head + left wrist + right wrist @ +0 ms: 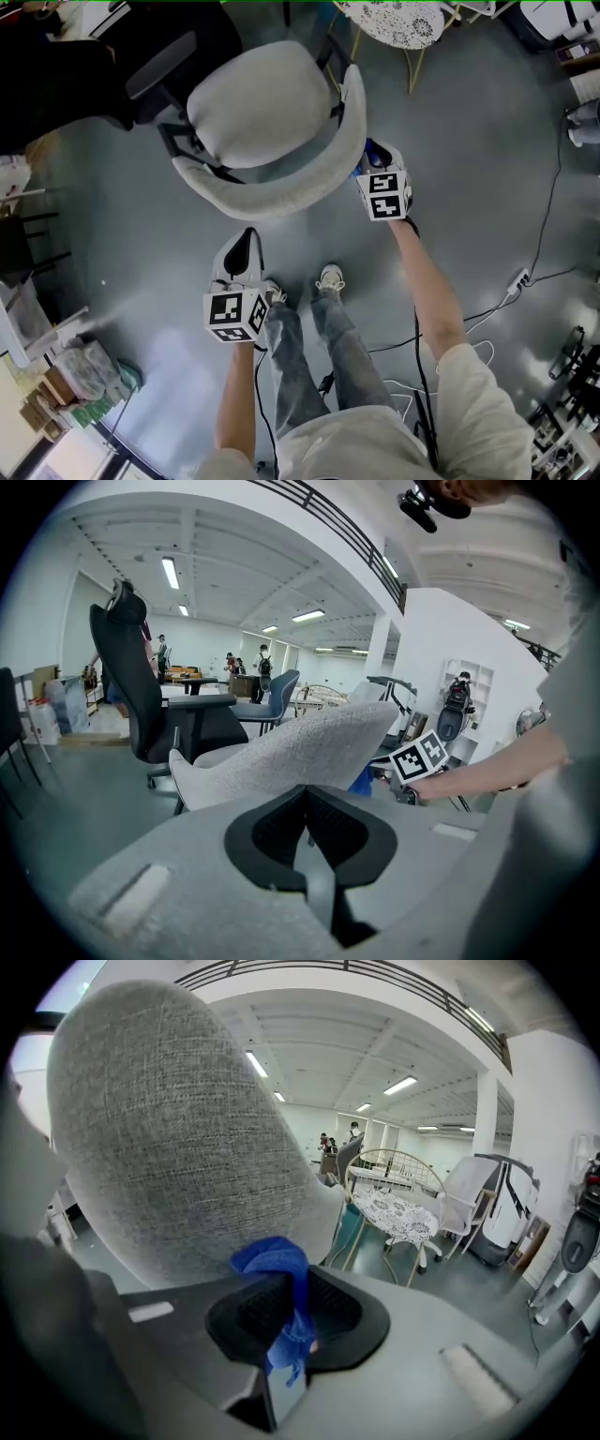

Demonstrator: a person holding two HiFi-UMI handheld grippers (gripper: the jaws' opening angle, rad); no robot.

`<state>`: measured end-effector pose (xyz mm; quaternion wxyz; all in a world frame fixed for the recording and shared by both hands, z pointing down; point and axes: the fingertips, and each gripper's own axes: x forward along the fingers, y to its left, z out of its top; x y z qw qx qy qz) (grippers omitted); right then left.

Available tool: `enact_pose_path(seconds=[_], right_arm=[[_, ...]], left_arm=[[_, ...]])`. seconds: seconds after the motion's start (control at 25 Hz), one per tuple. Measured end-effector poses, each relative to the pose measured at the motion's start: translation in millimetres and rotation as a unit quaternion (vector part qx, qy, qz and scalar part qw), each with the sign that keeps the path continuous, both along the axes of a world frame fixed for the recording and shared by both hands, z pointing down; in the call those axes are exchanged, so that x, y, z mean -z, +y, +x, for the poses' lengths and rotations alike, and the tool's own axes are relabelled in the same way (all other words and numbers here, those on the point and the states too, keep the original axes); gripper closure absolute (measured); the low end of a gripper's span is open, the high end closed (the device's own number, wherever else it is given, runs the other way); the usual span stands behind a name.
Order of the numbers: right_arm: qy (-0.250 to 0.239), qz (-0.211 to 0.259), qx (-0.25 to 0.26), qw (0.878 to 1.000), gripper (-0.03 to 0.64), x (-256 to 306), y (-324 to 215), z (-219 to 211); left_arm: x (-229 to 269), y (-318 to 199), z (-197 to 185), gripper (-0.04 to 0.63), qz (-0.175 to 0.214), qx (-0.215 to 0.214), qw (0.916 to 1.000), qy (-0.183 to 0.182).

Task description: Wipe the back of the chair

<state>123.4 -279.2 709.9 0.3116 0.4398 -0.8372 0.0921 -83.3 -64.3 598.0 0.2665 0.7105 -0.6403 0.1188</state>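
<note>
My right gripper (286,1321) is clamped on a blue cloth (275,1262), whose bunched end sits right at the outer face of the grey fabric chair back (169,1129). From the head view, the cloth shows only as a blue sliver at the gripper's tip. My left gripper (307,829) hangs closed on nothing, apart from the chair. Beyond lie a glossy grey floor (469,141), trailing cables (539,253), a white lace-patterned round table (398,1213) and a black office chair (141,696).
</note>
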Motion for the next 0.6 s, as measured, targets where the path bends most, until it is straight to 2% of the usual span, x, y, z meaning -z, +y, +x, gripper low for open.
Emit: enact_pose_path(seconds=[0.32,0.6], right_arm=[[-0.019,0.008,-0.029,0.999,0.578,8,21,14],[-0.046,0.038,-0.049,0.997,0.578,47,72,28]], left_arm=[[0,-3,-4,0.589,0.003,-0.008,1.0000,-0.002],[13,1,-11,0.591,0.016,-0.012,0.9998,-0.001]])
